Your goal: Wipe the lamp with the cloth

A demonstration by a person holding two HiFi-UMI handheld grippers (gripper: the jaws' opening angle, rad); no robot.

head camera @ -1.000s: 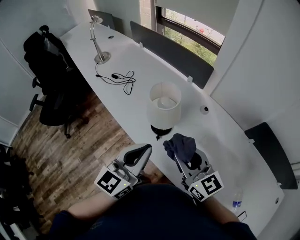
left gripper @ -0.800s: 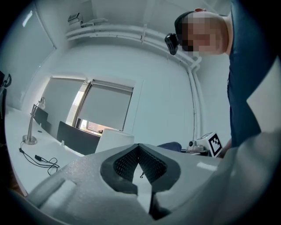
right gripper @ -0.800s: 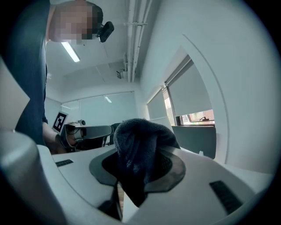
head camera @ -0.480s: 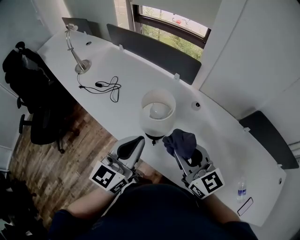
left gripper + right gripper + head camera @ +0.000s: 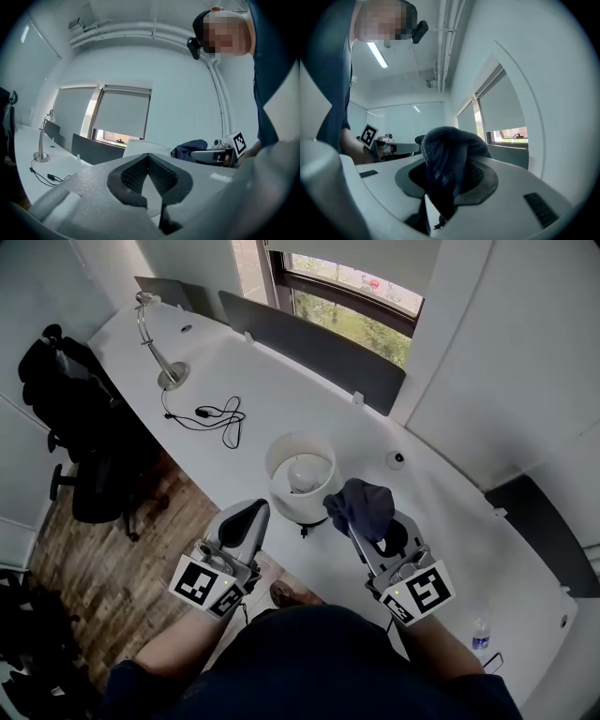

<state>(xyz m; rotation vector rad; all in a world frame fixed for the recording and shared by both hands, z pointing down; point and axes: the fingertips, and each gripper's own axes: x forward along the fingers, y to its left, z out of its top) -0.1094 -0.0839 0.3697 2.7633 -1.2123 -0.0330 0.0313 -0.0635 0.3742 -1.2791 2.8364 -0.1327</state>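
One relation matters — the upright lamp (image 5: 292, 505) lies just left of my right gripper (image 5: 352, 529), clamped on the cloth (image 5: 366, 505); left gripper (image 5: 246, 518) closed, empty.

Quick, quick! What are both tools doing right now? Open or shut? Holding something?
Left tool: shut, holding nothing.
Right tool: shut on the dark blue cloth.

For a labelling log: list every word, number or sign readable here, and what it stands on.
No readable words or numbers anywhere.
On left hand-held gripper and right hand-held gripper: square marker patterns, no text.
Label on water bottle: too small to read.
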